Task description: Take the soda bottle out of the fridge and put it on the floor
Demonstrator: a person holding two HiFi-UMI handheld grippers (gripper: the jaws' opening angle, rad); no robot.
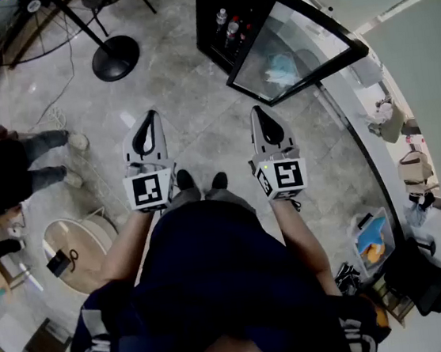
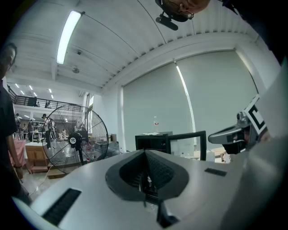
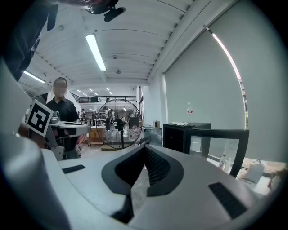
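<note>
The black fridge stands ahead of me on the floor with its glass door swung open to the right. Bottles with dark contents show on its shelves; which one is the soda bottle I cannot tell. My left gripper and right gripper are held side by side at waist height, both pointing toward the fridge and well short of it. Both are shut with nothing between the jaws. The left gripper view shows the fridge past the shut tips. The right gripper view shows the same fridge beyond its tips.
A large floor fan stands left of the fridge, its round base on the tiles. A clear bottle sits on top of the fridge. A person's legs are at the left, and bags and a bin lie by the right wall.
</note>
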